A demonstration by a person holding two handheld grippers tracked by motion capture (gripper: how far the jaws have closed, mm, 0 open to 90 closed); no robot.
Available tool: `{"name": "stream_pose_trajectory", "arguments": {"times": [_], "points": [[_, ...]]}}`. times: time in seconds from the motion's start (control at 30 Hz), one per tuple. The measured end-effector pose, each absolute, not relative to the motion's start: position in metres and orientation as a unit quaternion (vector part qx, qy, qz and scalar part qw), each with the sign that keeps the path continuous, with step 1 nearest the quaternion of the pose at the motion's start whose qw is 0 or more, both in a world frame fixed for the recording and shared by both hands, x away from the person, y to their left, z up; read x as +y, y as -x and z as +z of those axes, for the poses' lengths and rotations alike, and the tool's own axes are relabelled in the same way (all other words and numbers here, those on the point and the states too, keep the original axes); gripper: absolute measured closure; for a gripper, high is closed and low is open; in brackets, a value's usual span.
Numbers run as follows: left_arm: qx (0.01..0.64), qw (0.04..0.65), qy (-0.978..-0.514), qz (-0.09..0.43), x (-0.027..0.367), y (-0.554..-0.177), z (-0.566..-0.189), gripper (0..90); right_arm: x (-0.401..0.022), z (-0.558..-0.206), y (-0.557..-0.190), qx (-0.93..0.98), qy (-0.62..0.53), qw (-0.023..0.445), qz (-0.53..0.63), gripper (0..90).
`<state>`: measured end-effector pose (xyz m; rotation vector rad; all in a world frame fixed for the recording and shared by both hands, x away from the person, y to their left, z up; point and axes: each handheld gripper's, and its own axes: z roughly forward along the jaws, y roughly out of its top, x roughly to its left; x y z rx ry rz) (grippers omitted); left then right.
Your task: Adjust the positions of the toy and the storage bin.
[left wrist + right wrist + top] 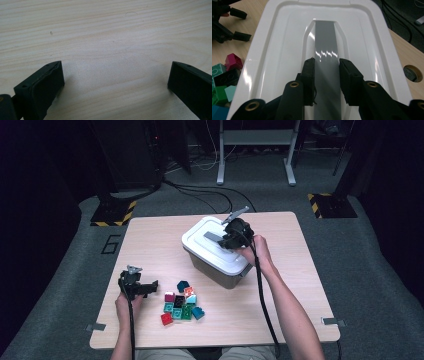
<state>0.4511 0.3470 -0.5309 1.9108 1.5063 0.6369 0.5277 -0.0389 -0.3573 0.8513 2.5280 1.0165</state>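
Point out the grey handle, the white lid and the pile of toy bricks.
grey handle (325,45), right gripper view, middle of the strip ahead of the fingers.
white lid (200,242), high view, bare left part of its top.
pile of toy bricks (181,305), high view, centre of the cluster.

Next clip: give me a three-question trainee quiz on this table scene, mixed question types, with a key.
1. True or false: the right gripper is shut on the grey handle of the white lid.
2. How do the left gripper's jaws stand? A shut, B open over bare table, C holding a brick.
3. The pile of bricks lies between the left gripper and the ____.

Key: 1 true; 2 B; 3 box.
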Motion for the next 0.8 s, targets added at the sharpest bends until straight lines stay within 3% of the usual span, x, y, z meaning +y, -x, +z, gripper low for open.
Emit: {"name": "stream_pose_trajectory", "arguments": {"times": [0.8], "points": [[0.57, 0.308, -0.723, 0.241, 0.347, -0.451, -0.531, 0.2, -0.065, -0.327, -0.514, 0.863, -0.302, 0.176, 0.364, 66.8]]}}
